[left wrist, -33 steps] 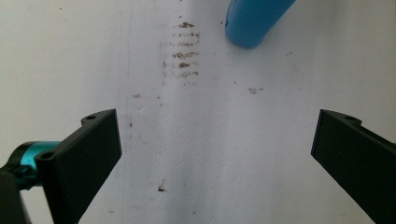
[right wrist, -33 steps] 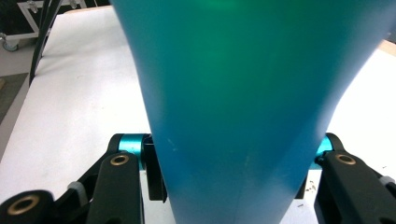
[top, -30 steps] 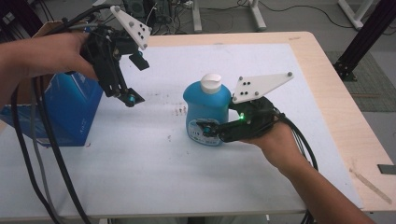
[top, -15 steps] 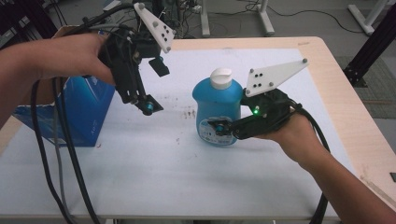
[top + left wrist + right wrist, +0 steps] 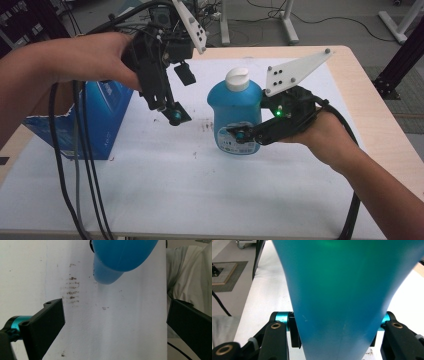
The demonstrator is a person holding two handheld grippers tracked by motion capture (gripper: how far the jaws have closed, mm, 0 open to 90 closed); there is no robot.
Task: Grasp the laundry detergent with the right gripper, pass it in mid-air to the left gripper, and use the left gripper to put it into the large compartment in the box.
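My right gripper (image 5: 239, 135) is clamped on the lower body of the blue bottle (image 5: 235, 107), one jaw on each side, and the bottle stands upright in its grip above the white table (image 5: 200, 190). My left gripper (image 5: 172, 114) hangs off to the bottle's far side with its jaws spread wide and nothing between them. Beyond it stands a blue box (image 5: 102, 120).

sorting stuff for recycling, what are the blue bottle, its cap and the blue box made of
Bottle: probably plastic, smooth with a slight sheen, and light glows through it in the right gripper view. Cap: white, glossy, looks like moulded plastic. Box: seems printed cardboard, flat panels and a ragged torn top edge.
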